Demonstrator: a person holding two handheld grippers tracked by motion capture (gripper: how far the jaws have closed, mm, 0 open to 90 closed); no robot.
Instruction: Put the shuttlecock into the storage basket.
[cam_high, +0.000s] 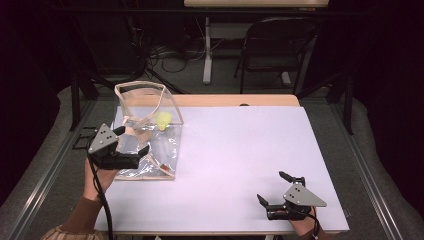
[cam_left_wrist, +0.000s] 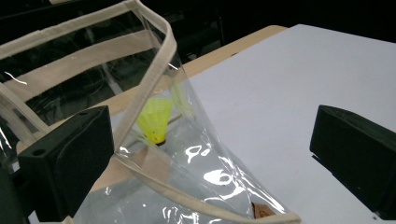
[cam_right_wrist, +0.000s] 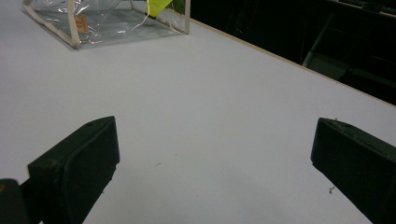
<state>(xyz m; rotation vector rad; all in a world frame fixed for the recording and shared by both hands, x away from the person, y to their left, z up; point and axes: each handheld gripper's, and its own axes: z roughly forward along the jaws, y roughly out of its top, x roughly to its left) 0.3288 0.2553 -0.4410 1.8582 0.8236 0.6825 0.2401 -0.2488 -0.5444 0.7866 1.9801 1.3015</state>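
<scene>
Left gripper (cam_high: 129, 141) sits wide open around the clear bag (cam_high: 145, 125) at the table's (cam_high: 240, 150) left edge — a yellow shuttlecock (cam_high: 163, 120) inside. Thin, slippery film likely crumples — grip the stiffer cloth trim (cam_left_wrist: 154, 70). Right gripper (cam_high: 274, 189) rests open, well apart.

Open tabletop (cam_high: 235, 150) right of clear bag (cam_high: 150, 125)

Right claw (cam_right_wrist: 215, 172) jaws wide apart over white table (cam_right_wrist: 210, 102); clear bag (cam_right_wrist: 100, 21) far off.
</scene>
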